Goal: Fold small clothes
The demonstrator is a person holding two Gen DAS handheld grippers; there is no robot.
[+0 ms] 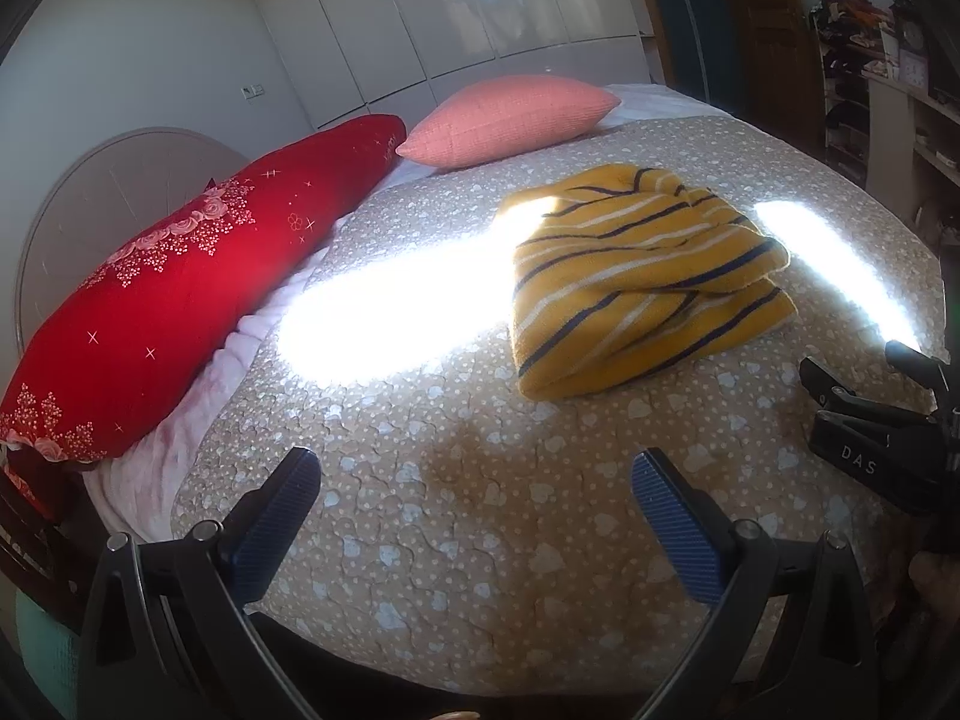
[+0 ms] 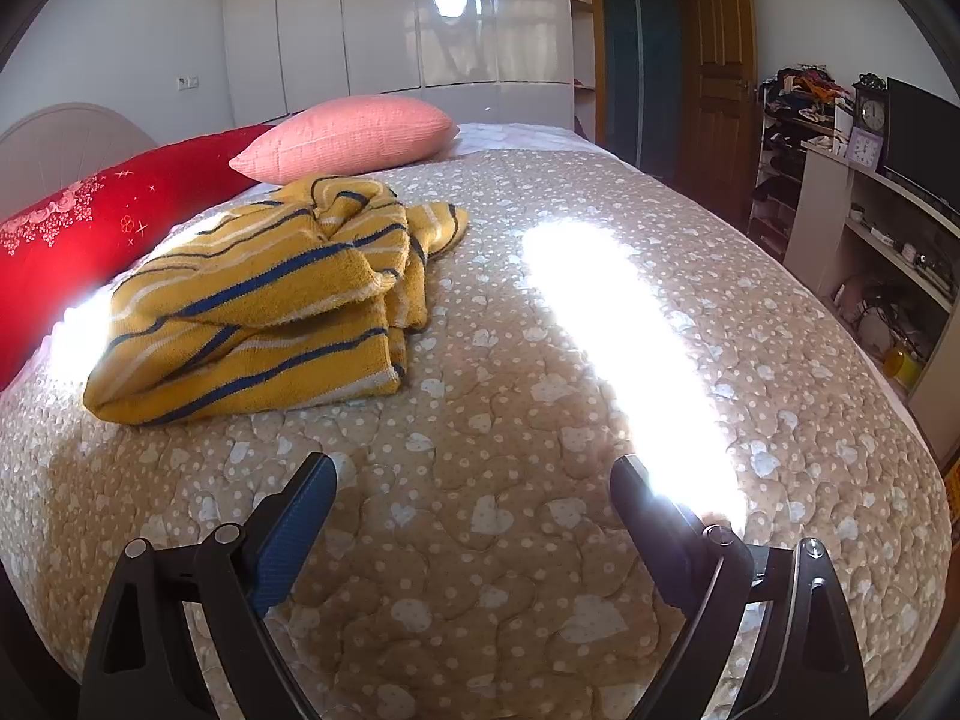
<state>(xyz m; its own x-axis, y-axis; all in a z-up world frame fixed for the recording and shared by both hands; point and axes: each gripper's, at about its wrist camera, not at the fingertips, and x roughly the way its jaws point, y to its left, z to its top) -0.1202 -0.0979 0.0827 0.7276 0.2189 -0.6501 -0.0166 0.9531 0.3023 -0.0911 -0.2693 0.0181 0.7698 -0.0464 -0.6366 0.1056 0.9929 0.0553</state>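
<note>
A yellow knit garment with dark blue and white stripes [image 1: 642, 276] lies folded in a loose bundle on the beige heart-patterned bedspread [image 1: 480, 510]. It also shows in the right wrist view [image 2: 264, 306], up and to the left. My left gripper [image 1: 474, 468] is open and empty, held over bare bedspread short of the garment. My right gripper [image 2: 474, 468] is open and empty, to the right of the garment. The right gripper's black body also shows at the right edge of the left wrist view [image 1: 870, 414].
A long red embroidered bolster [image 1: 168, 294] and a pink pillow [image 1: 510, 120] lie at the head of the bed. White wardrobes [image 2: 408, 24] stand behind. Shelves with clocks and clutter [image 2: 870, 192] line the right side. Bright sun patches [image 2: 630, 348] cross the bedspread.
</note>
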